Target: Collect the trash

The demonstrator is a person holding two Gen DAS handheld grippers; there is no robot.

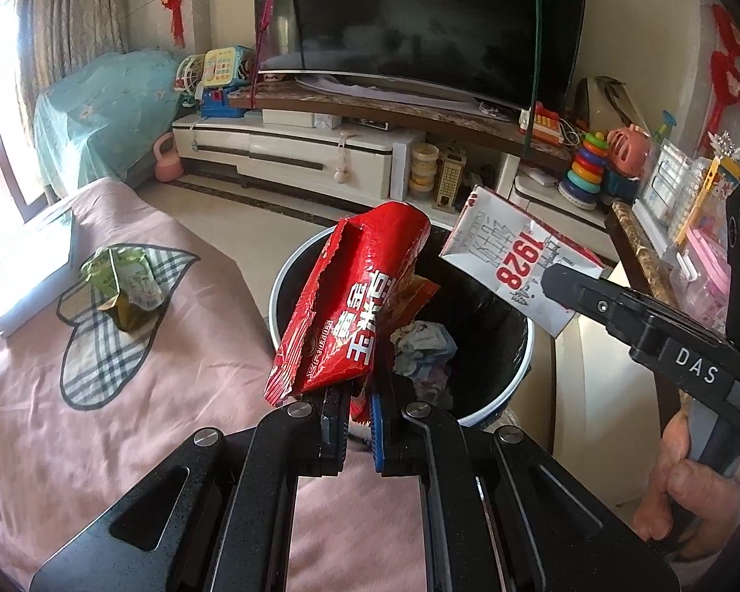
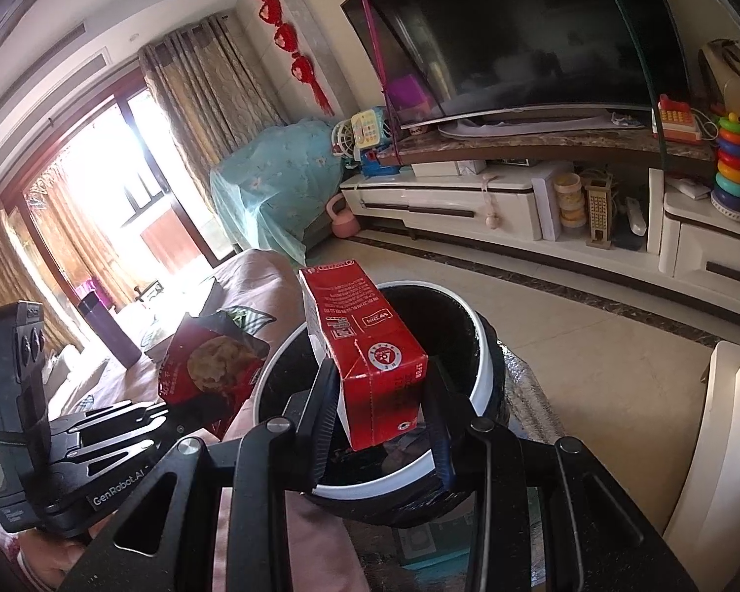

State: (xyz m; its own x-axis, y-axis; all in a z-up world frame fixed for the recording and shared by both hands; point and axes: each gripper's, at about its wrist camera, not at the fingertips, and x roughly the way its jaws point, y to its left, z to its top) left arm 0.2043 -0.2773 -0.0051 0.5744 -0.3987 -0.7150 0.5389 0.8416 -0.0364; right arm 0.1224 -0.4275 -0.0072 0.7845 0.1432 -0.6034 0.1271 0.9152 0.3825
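Note:
My left gripper [image 1: 360,394] is shut on a crumpled red snack wrapper [image 1: 350,296], which hangs over the near rim of the round black-lined trash bin [image 1: 518,375]. In the right wrist view the same wrapper [image 2: 207,370] shows to the left of the bin [image 2: 483,370]. My right gripper [image 2: 380,394] is shut on a red and white milk carton [image 2: 370,365], held tilted above the bin's opening. The left wrist view shows this carton [image 1: 513,256] over the bin's far right side, gripped by the right gripper [image 1: 562,286]. Crumpled paper [image 1: 424,345] lies inside the bin.
A green crushed drink carton [image 1: 123,291] lies on the pink cloth-covered table [image 1: 123,419], beside a white book [image 1: 29,271]. A purple bottle [image 2: 108,330] stands on that table. A TV cabinet [image 1: 296,148] with toys runs along the back wall. A marble-topped edge [image 1: 641,256] is right of the bin.

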